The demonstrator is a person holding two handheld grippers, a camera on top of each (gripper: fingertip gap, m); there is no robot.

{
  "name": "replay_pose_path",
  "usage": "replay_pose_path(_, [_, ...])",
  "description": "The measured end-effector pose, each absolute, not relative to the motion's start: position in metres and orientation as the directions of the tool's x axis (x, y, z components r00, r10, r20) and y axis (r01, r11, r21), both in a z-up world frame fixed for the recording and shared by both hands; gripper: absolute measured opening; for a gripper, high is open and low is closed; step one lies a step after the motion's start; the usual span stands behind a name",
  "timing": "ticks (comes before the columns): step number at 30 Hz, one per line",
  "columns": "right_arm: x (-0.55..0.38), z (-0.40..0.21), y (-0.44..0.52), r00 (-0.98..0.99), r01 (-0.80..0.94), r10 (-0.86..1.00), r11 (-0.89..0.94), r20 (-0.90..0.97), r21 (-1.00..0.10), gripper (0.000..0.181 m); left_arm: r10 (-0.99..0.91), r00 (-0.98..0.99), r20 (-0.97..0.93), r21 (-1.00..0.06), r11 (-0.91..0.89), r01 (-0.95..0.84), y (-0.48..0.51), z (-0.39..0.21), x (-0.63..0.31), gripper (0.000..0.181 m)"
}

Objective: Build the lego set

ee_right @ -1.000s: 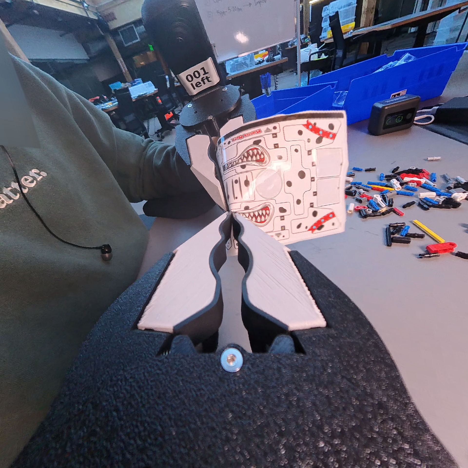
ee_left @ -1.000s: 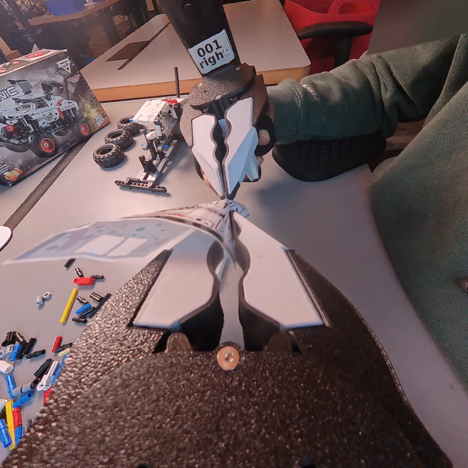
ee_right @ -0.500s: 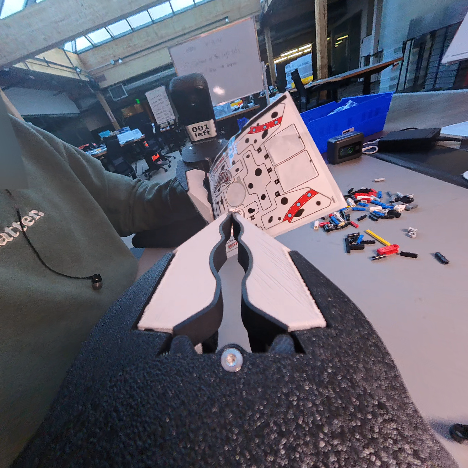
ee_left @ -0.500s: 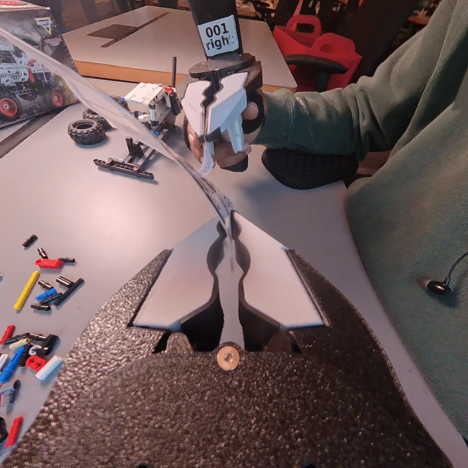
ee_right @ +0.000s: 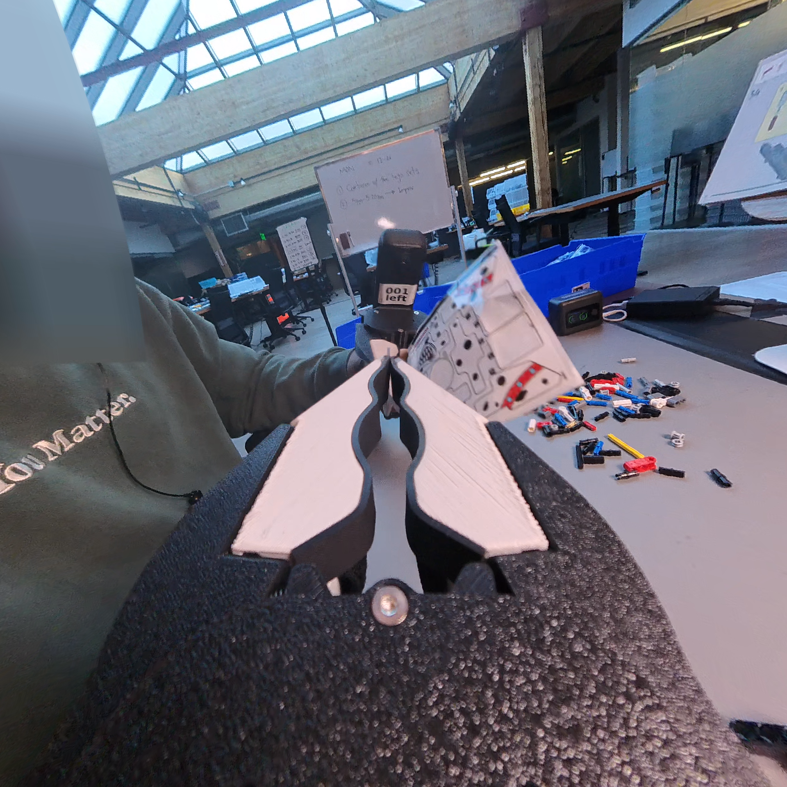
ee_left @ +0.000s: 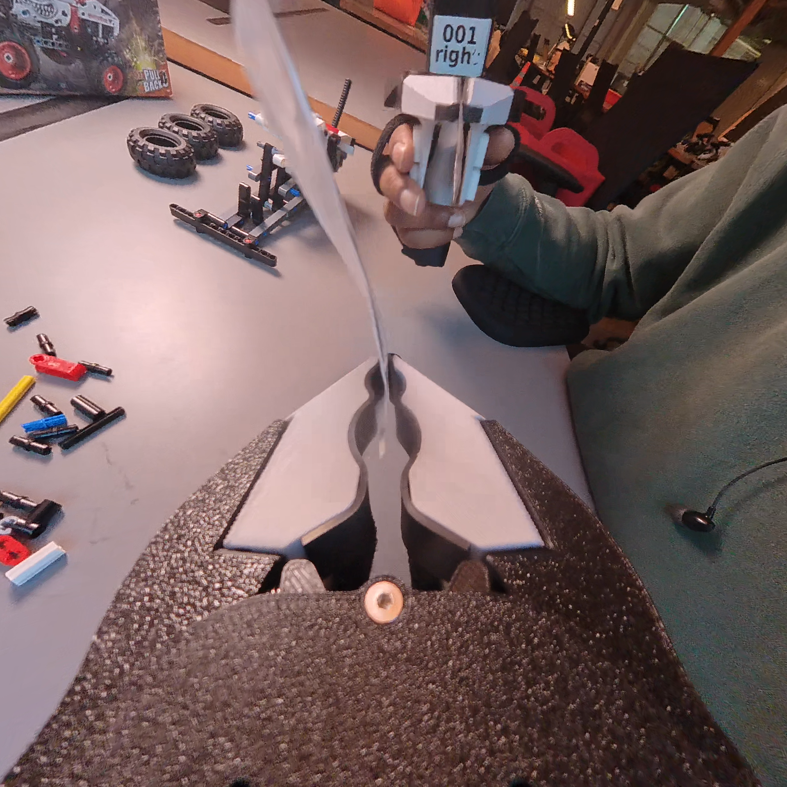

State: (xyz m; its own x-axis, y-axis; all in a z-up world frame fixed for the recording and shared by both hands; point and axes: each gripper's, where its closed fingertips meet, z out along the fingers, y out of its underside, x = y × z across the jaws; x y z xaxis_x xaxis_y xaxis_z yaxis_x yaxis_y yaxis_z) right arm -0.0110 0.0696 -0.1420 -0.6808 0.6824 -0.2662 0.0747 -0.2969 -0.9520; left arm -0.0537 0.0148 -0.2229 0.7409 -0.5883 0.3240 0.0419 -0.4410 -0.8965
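Observation:
My left gripper (ee_left: pixel 387 360) is shut on the corner of a sticker sheet (ee_left: pixel 306 140), which stands up edge-on and blurred in the left wrist view. In the right wrist view the sheet (ee_right: pixel 489 353) shows its printed face, white with black spots and red marks. My right gripper (ee_right: pixel 389 361) is shut on a small thin sticker piece (ee_right: pixel 388 405), held in the air just in front of the sheet. It also shows in the left wrist view (ee_left: pixel 455 191), apart from the sheet. A part-built chassis (ee_left: pixel 272 187) sits on the grey table (ee_left: pixel 213 319).
Three black tyres (ee_left: pixel 183 136) and the set's box (ee_left: pixel 76 42) lie behind the chassis. Loose small parts (ee_left: pixel 51 417) lie at the left, also seen in the right wrist view (ee_right: pixel 609 404). A blue bin (ee_right: pixel 575 268), a black device (ee_right: pixel 575 313) and a propped booklet (ee_right: pixel 758 140) stand beyond. The person's torso is close. Spacing between my two grippers at the tips: around 11 cm.
The two grippers have drawn apart. The sheet has swung up from nearly flat to standing on edge in the left gripper. The right gripper has lifted and tilted upward.

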Motion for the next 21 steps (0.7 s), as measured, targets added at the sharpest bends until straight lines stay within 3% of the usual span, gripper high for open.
replay_pose_path(9, [-0.009,-0.130,0.091,-0.610,0.003,0.754,-0.306,-0.244,-0.952,0.000,-0.454,0.737,0.501,-0.830,-0.494,0.260,0.056,-0.215,-0.088,0.000])
replay_pose_path(16, [-0.012,-0.132,0.105,-0.551,-0.015,0.794,-0.314,-0.254,-0.949,0.000,-0.418,0.633,0.652,-0.749,-0.486,0.451,0.160,-0.184,-0.133,0.000])
replay_pose_path(21, [-0.013,-0.137,0.108,-0.537,-0.009,0.803,-0.311,-0.258,-0.950,0.000,-0.258,0.617,0.743,-0.651,-0.489,0.580,0.235,-0.207,-0.186,0.000])
